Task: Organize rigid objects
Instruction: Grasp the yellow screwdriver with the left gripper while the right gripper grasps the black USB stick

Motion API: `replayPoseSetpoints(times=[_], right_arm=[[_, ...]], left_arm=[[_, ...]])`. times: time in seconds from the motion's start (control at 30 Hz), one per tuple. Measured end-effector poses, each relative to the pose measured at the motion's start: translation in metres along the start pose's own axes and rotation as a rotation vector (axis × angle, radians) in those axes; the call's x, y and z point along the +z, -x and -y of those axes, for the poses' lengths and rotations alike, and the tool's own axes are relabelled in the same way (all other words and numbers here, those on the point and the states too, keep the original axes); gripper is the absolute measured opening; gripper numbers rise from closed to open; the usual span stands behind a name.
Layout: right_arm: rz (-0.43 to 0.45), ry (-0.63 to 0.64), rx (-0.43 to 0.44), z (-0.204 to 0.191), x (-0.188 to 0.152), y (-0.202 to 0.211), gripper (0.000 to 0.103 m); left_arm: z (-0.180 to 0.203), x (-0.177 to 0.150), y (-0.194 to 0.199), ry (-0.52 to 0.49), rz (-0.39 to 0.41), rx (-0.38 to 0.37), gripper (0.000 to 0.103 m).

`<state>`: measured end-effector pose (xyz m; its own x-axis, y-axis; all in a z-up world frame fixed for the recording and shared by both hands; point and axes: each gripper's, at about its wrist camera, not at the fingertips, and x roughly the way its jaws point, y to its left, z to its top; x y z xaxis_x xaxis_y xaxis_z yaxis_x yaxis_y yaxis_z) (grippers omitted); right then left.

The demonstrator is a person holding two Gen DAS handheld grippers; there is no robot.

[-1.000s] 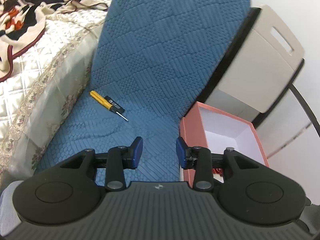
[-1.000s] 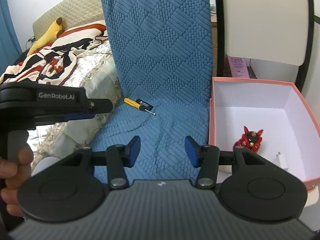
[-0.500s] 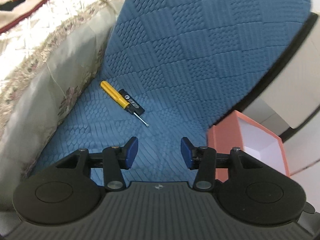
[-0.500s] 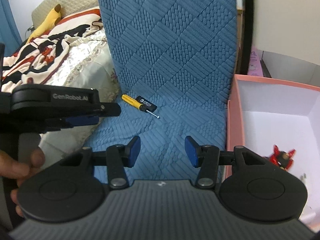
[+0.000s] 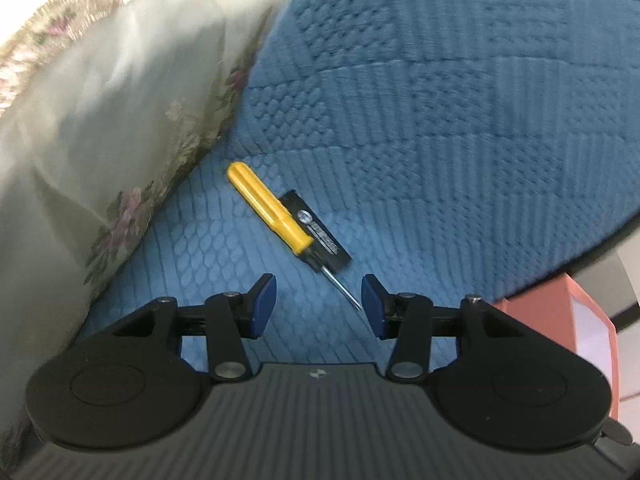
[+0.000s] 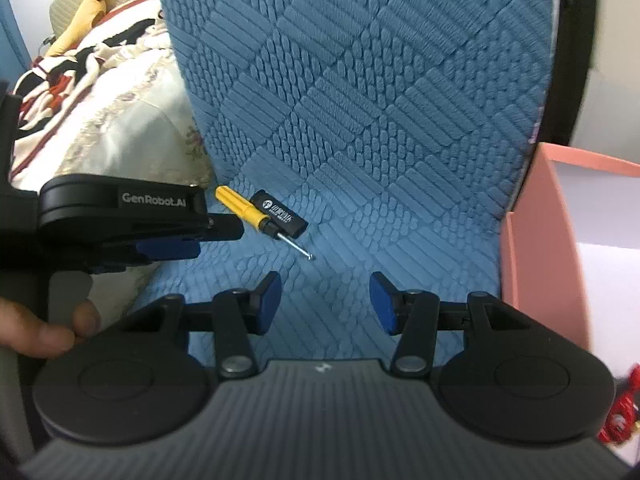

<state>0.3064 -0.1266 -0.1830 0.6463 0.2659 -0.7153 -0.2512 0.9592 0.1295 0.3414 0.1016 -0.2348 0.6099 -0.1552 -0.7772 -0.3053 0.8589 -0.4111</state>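
With jaws parted and empty, the left gripper is poised just short of the yellow-handled screwdriver lying on the blue cushion, so closure on the handle is judged next, before the pink box.

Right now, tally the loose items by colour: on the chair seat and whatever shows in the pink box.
Yellow: 1, the yellow-handled screwdriver on the chair seat
Black: 1, the black card under the screwdriver
Red: 1, the red toy, partly visible at the pink box
Total: 3
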Motion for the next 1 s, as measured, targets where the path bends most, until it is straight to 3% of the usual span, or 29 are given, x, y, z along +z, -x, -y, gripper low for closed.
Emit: replayPoseSetpoints(times=[0.5,0.7,1.0], right_arm=[[-0.038,0.118,0.014,-0.011,0.033,-0.090,0.051],[-0.046,0.171,0.034,-0.014,0.039,-0.111,0.051],[-0.091,0.227,0.064,-0.017,0.043,-0.136,0.050]], left_arm=[[-0.034,0.029,-0.051,0.104,-0.032,-0.002,0.052],[-0.032,0.030,-0.060,0.091,-0.037,-0.009,0.045],[-0.037,0.030,-0.073,0.139,-0.075,-0.051,0.045]])
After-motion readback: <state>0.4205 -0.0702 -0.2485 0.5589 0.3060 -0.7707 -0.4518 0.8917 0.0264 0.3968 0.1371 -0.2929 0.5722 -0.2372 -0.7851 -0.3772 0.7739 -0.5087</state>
